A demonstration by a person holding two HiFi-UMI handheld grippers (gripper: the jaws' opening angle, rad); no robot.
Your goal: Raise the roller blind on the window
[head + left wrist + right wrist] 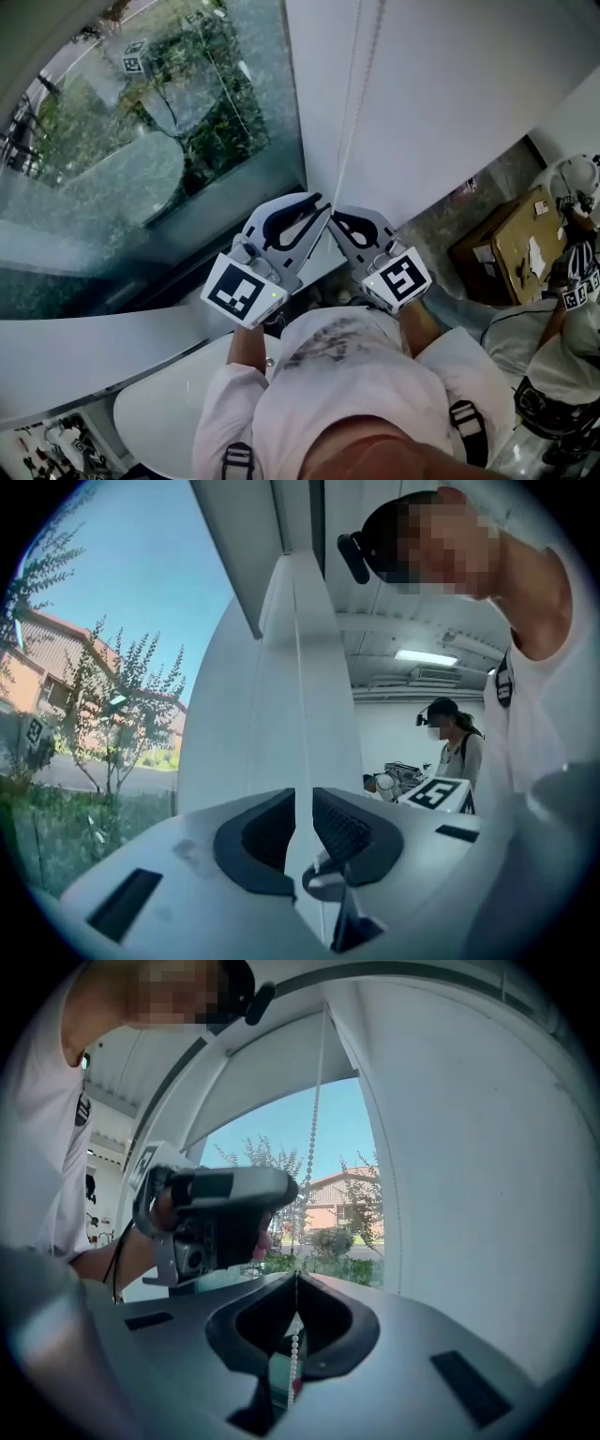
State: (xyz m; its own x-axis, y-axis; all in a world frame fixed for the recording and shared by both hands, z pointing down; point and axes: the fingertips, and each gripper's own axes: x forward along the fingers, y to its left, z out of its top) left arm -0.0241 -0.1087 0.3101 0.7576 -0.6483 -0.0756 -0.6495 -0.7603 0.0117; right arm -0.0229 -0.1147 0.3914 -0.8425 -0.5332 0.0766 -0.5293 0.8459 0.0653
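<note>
Head view: the left tool [309, 208] and right tool [345, 221] meet tip to tip at the bead chain [350, 94], which drops down the white wall [450, 84]. Each of the two tools carries one marker cube. The window [141, 150] lies left of the chain, and one square marker [134, 58] is stuck on its glass. Only this view shows the speckled floor [441, 225], one cardboard box [511, 246] right of the chain, and a white counter [159, 412] at the bottom edge. A second person [572, 356] sits at the far right.

Left gripper view: the left tool's jaws are pressed nearly together, with only a narrow slit between the pads. A thin pale strand rises from that slit, and its beads cannot be made out. To the left of that strand are blue sky and trees [112, 714] outside. To its right is a white room with a ceiling light [427, 655], and one person in a headset stands there.

Right gripper view: here alone the beads are plain to see. The right tool's jaws are pinched together on the chain, and a short run of beads hangs below the pinch. The chain climbs to the roller blind [272, 1063], which hangs high in the window, leaving the glass beside the chain uncovered. Left of the chain, a hand [164, 1208] holds the other tool.
</note>
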